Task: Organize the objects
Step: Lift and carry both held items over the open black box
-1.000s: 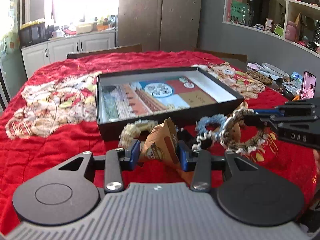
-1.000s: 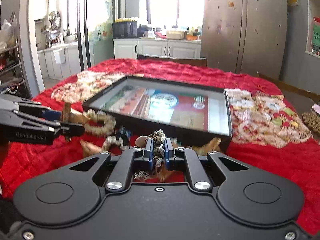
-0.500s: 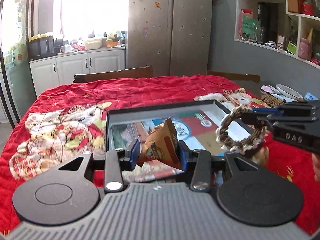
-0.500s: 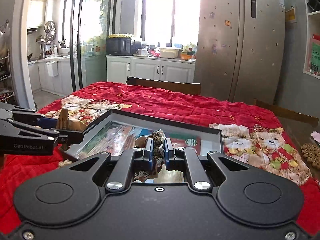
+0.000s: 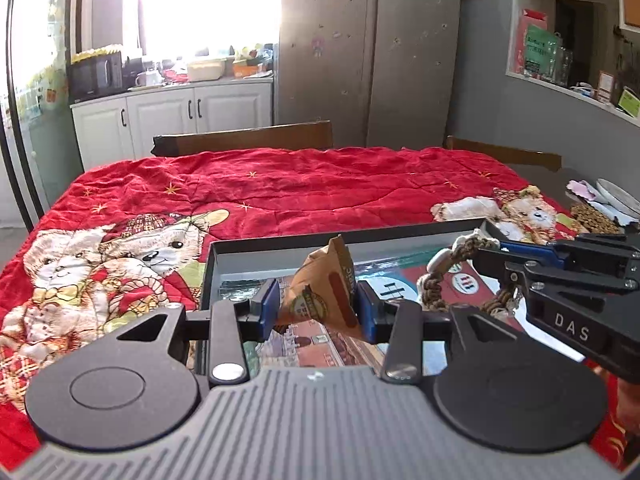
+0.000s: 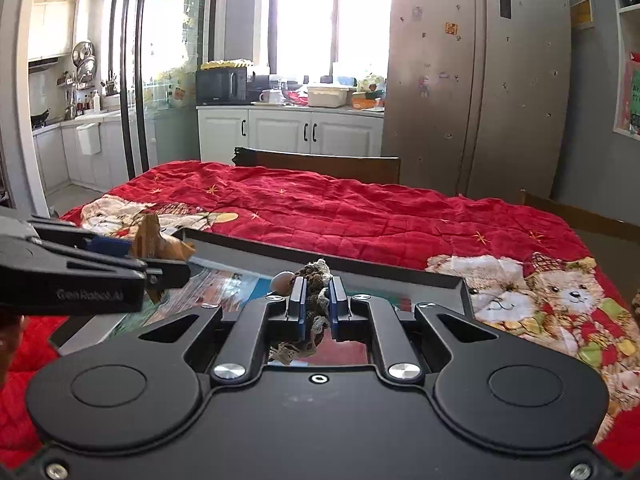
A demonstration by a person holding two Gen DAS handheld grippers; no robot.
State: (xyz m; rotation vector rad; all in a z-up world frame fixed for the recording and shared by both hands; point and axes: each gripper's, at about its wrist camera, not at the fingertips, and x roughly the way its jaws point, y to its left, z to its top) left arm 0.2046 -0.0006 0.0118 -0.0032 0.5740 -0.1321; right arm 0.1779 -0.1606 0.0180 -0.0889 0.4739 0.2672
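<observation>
A: Over the black box (image 5: 224, 258), both grippers hung side by side. Red quilt (image 5: 304, 188) lay bare beyond the box's far wall, right up to the wooden chair back (image 5: 244, 140). Good room ahead and to the left; clutter only at the table's right edge.

B: And inside the box?

A: Printed floor showed bare between and under the tools. Box's far rim ran across both wrist views, its right corner near the teddy-bear print (image 6: 560, 300).

B: Left gripper (image 5: 316, 306)?

A: Clamped on a brown snack packet (image 5: 324, 292), blue pads pressing both its sides. Packet stood nearly upright, long axis vertical, top corner tipped slightly right, above the box's near-left part.

B: Right gripper (image 6: 318, 306)?

A: Jaws nearly together, pinching a braided rope ring (image 6: 314, 292). Seen from the left wrist, the ring (image 5: 448, 276) hung as a loop on edge, its opening facing across the box, a pale bead at the top.

B: Change from a second before?

A: Both tools had come forward. Earlier they were short of the box's near wall, with other bracelets on the quilt below; now box floor sat beneath them. Grips were unchanged.
</observation>
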